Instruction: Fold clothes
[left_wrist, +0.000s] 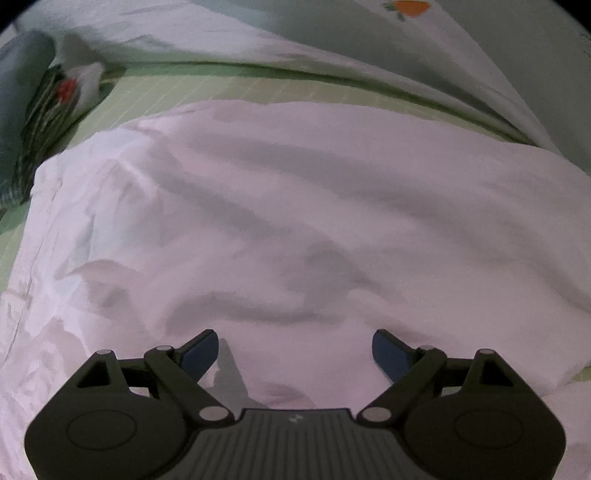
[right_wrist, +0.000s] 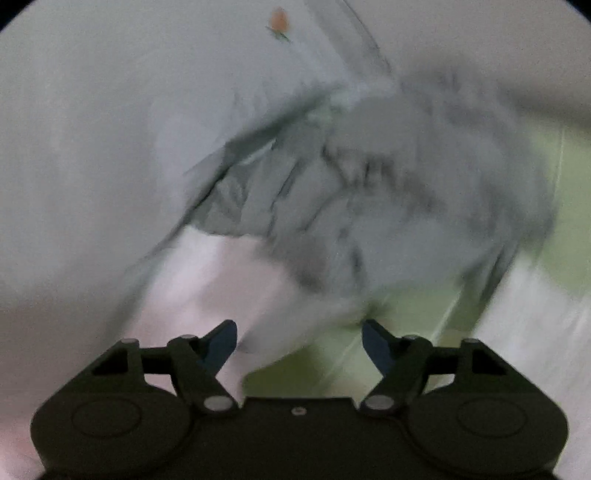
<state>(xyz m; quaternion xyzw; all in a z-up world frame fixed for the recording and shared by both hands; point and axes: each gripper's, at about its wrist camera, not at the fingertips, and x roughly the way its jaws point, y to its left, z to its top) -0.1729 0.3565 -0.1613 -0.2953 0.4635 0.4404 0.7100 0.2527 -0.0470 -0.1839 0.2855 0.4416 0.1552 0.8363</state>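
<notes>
Jaws of our left gripper (left_wrist: 295, 350) stand apart over the white garment (left_wrist: 295, 206); our right gripper (right_wrist: 299, 343) gapes too, holding nothing, near blurred grey cloth (right_wrist: 388, 192)

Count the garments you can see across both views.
3: a white garment under the left gripper, a grey garment ahead of the right gripper, a folded striped one far left. Others may be hidden.

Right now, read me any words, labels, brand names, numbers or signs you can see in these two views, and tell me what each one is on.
No readable text in either view.
Left tool: a small pale mark on its ribbed body, too small to read.
Pale bedding: an orange fruit print, a picture only.
Pink garment: plain.
Right wrist view: blurred.
</notes>
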